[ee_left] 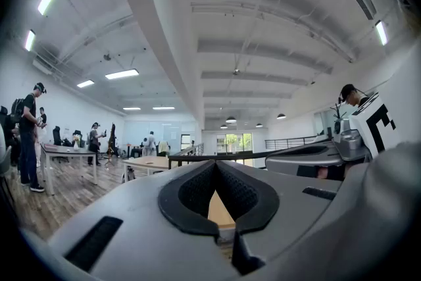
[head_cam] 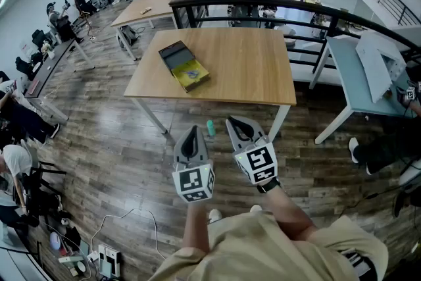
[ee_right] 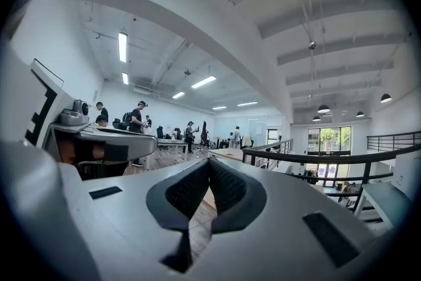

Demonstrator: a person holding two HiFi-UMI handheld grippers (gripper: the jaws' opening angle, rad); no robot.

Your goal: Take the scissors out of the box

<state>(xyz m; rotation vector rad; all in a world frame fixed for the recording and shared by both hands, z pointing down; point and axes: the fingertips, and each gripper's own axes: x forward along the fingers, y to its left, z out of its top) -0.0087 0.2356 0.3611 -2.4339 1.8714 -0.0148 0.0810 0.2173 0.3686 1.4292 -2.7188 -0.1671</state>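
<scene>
Nothing I can see is readable. The only marks are black-and-white square patterns, and the print on the box is too small to read.

The box (head_cam: 183, 66) lies open on the left part of the wooden desk (head_cam: 243, 66). Its dark half is toward the far side and its yellow half toward me. A small pale shape sits on the yellow half, too small for me to say it is the scissors.

Well short of the desk's near edge, the left forearm (head_cam: 192, 233) reaches forward and carries the left hand-held gripper (head_cam: 193, 131) level, its nose toward the desk. Its marker cube (head_cam: 194, 183) faces up at me. In the left gripper view the dark ribbed pads (ee_left: 191, 193) meet at their tips with nothing between them. Only a sliver of desk wood shows through the gap lower down.

A small green thing (head_cam: 210, 127) shows between the two noses, lower down, seemingly on the plank floor (head_cam: 118, 148). I cannot tell what it is.

The right forearm (head_cam: 284, 207) angles in from the right. It holds the right hand-held gripper (head_cam: 232, 122) level just beside the left one, the two apart. Its marker cube (head_cam: 257, 163) is tilted a little toward the right. In the right gripper view its pads (ee_right: 185, 191) are likewise pressed together at the tips, empty, touching nothing.
</scene>
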